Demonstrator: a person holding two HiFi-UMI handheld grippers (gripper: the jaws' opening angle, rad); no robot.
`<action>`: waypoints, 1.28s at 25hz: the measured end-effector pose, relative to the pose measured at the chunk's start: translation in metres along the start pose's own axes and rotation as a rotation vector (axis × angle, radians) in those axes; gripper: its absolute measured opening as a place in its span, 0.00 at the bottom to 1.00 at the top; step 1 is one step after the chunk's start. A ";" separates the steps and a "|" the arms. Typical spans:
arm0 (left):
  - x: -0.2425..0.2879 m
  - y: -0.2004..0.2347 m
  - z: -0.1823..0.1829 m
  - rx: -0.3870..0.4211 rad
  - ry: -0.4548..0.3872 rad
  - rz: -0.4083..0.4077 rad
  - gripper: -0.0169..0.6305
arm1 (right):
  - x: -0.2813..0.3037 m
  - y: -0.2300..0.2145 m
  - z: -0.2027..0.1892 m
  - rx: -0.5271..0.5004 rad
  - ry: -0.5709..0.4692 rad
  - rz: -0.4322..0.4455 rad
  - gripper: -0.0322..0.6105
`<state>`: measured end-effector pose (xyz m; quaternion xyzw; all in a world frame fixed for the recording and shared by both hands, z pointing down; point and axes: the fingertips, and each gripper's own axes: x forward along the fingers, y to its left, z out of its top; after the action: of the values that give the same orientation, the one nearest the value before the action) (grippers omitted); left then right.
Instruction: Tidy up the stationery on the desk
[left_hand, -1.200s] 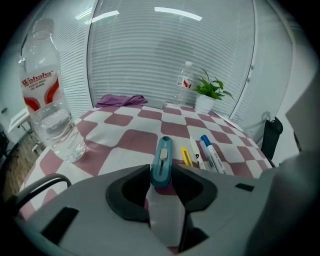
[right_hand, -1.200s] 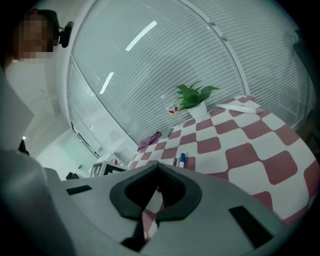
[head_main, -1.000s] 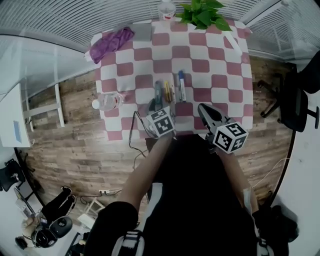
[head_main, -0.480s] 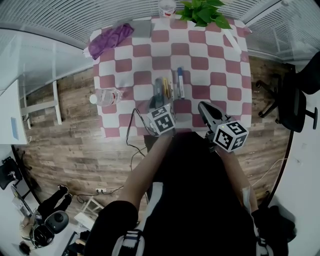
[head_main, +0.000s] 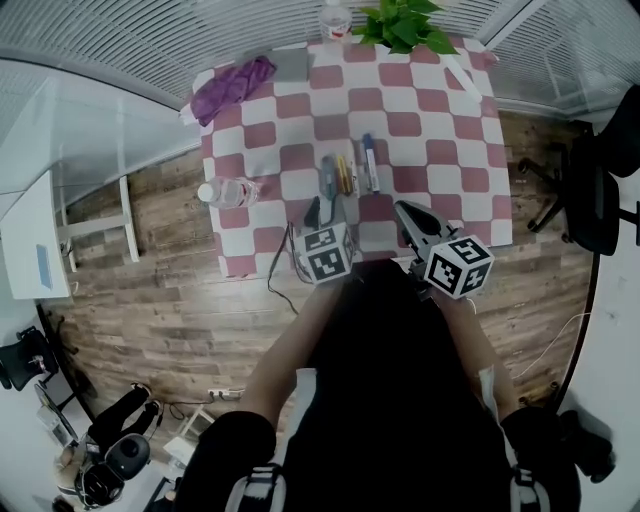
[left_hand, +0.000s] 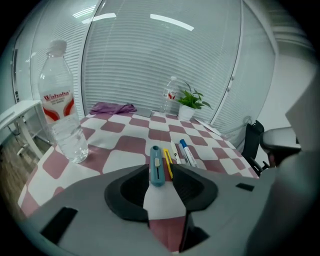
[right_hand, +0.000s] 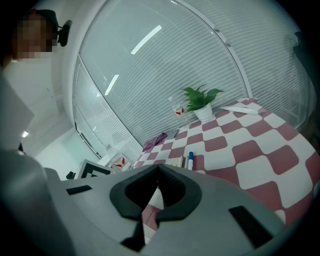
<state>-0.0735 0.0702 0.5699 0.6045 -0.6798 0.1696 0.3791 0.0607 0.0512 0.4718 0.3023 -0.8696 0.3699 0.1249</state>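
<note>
Left gripper view shows what the head view cannot resolve: the left gripper (left_hand: 160, 172) has its jaws well apart and grips nothing. The near end of a blue utility knife (left_hand: 156, 165) shows in the gap. The knife lies flat on the checkered tablecloth (left_hand: 125, 145), slider up, its long axis running 6 to 12. Parallel at its 3 o'clock lie a yellow pen (left_hand: 167, 162) and a marker (left_hand: 186, 150), blue cap toward 12. A water bottle (left_hand: 60, 107) stands upright at 9. Right gripper view shows the right gripper (right_hand: 157, 170) closed tip to tip, empty. Only the head view shows both grippers at the table's 6 o'clock edge and a purple cloth (head_main: 235, 85) at 11.
</note>
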 end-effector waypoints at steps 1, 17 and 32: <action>-0.008 0.001 0.002 0.008 -0.010 -0.016 0.28 | -0.001 0.007 -0.001 -0.008 -0.006 0.002 0.08; -0.206 0.021 0.031 0.181 -0.366 -0.233 0.10 | -0.040 0.142 -0.062 -0.207 -0.038 0.043 0.08; -0.343 0.003 0.079 0.469 -0.603 -0.329 0.09 | -0.138 0.200 0.009 -0.422 -0.319 0.041 0.08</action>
<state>-0.1071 0.2544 0.2718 0.7975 -0.5978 0.0724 0.0373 0.0455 0.2133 0.2905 0.3065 -0.9421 0.1305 0.0392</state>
